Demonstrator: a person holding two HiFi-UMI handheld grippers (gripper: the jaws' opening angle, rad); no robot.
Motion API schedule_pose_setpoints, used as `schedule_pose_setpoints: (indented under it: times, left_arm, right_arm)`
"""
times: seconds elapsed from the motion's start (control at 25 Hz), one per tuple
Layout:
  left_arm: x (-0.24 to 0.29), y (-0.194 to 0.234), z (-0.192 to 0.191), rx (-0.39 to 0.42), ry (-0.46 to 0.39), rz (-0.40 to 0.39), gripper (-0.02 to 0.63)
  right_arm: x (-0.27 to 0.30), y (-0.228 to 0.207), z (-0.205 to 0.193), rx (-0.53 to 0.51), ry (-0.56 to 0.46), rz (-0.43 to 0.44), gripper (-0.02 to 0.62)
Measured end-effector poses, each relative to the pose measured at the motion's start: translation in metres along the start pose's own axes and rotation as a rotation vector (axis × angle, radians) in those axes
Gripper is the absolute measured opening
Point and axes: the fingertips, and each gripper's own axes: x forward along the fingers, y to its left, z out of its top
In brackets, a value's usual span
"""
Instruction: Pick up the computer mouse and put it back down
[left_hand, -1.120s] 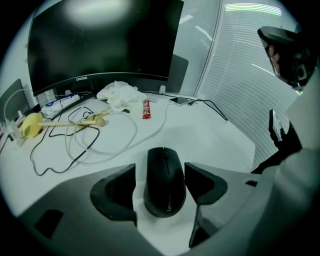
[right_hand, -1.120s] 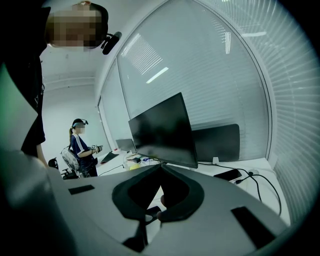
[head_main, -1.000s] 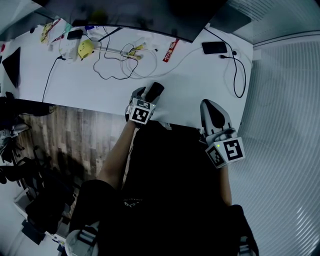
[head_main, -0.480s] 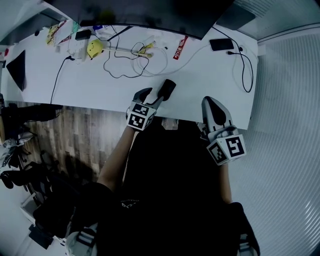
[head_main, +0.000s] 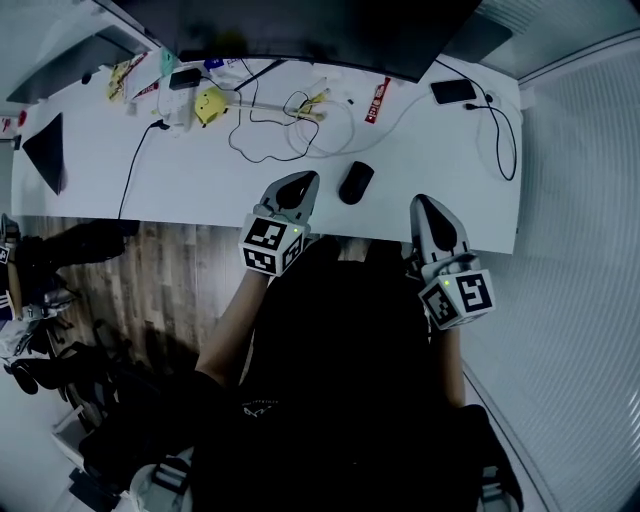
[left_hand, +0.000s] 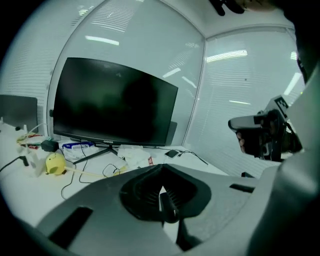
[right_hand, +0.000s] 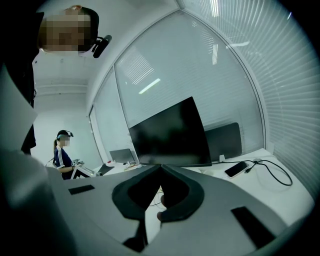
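Observation:
The black computer mouse (head_main: 355, 182) lies on the white desk (head_main: 190, 175) near its front edge, with nothing touching it. My left gripper (head_main: 304, 180) hovers just left of the mouse, apart from it, its jaws shut with nothing between them. In the left gripper view the left gripper (left_hand: 160, 167) shows its two jaws meeting at the tip. My right gripper (head_main: 421, 203) sits to the right of the mouse over the desk's front edge, also shut and empty. The right gripper (right_hand: 161, 167) has its jaws touching in the right gripper view.
A dark monitor (head_main: 290, 25) stands at the back of the desk. Tangled cables (head_main: 290, 125), a yellow object (head_main: 210, 104) and a red packet (head_main: 377, 100) lie before it. A phone (head_main: 453, 91) on a cable lies back right. Another person (right_hand: 62, 157) sits far left.
The left gripper stood open around the mouse, then drew back and up to the mouse's left and shut. The mouse now lies alone on the desk. The right gripper shifted slightly.

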Motion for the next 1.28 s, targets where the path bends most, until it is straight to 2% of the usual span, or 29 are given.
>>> schedule_pose_setpoints:
  times: [0.16, 0.44, 0.52, 0.68, 0.84, 1.0, 1.16, 1.28]
  left_arm:
    - [-0.019, -0.001, 0.025, -0.029, -0.080, -0.032, 0.006]
    - [-0.040, -0.025, 0.058, 0.028, -0.176, -0.131, 0.006]
    - [-0.044, -0.028, 0.063, 0.038, -0.194, -0.127, 0.006]
    - [-0.048, -0.027, 0.073, 0.034, -0.221, -0.065, 0.006]
    - [-0.057, -0.036, 0.096, 0.048, -0.268, -0.071, 0.006]
    - [-0.068, -0.034, 0.133, 0.086, -0.323, -0.036, 0.006]
    - [-0.084, -0.043, 0.171, 0.139, -0.405, -0.050, 0.006]
    - [-0.096, -0.049, 0.192, 0.178, -0.434, -0.056, 0.006]
  right_arm:
    - [-0.001, 0.012, -0.002, 0.006, -0.018, -0.007, 0.000]
    - [-0.001, 0.022, -0.013, -0.021, 0.002, -0.030, -0.002]
    - [-0.002, 0.026, -0.013, -0.028, -0.001, -0.026, -0.002]
    - [-0.003, 0.025, -0.008, -0.055, -0.007, -0.038, -0.002]
    - [-0.007, 0.022, 0.015, -0.084, -0.054, -0.044, -0.002]
    - [-0.017, 0.027, 0.055, -0.117, -0.158, -0.023, -0.002]
    - [-0.031, 0.022, 0.078, -0.195, -0.179, -0.062, -0.002]
    - [-0.037, 0.025, 0.096, -0.210, -0.210, -0.093, -0.002]
